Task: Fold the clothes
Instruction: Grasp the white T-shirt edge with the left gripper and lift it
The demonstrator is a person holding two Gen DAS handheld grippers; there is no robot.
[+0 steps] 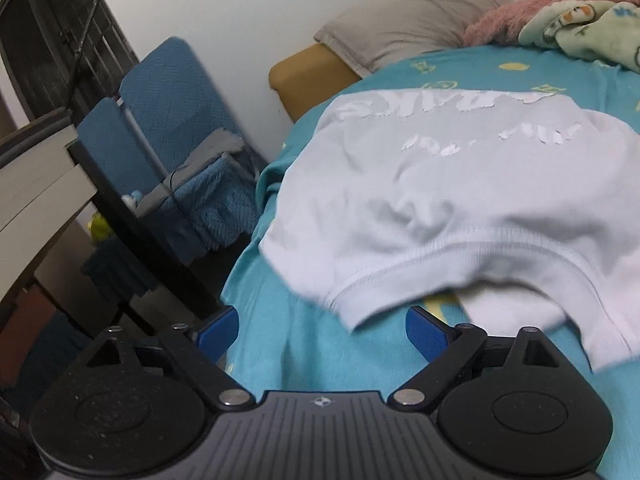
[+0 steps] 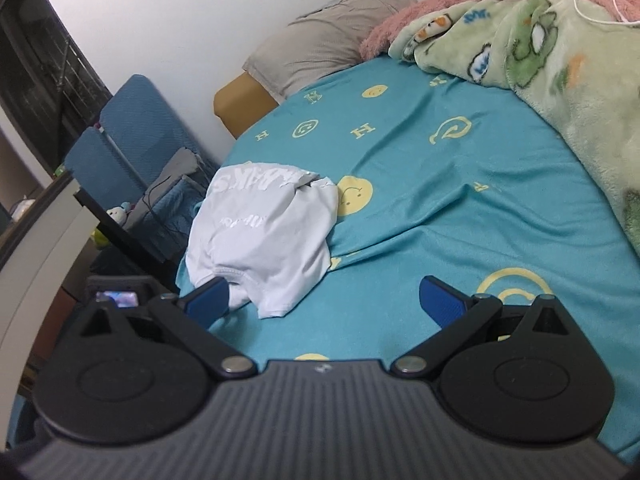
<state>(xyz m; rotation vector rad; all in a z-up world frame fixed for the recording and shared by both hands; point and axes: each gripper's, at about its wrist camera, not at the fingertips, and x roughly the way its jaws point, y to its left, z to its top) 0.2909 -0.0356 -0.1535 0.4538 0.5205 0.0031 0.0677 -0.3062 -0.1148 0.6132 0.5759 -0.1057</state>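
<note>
The left gripper (image 1: 322, 330) has its jaws wide apart, holding nothing, just near the shirt's collar. The right gripper (image 2: 324, 302) is spread apart too, over the bed sheet (image 2: 440, 208). The white shirt (image 1: 460, 200) lies folded on the bed's left side, its collar near and its long way running far. It looks soft, with ribbed trim and cracked white letters.

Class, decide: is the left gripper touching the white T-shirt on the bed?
Apart. In the left wrist view, teal sheet shows between the open left gripper and the white T-shirt.
</note>
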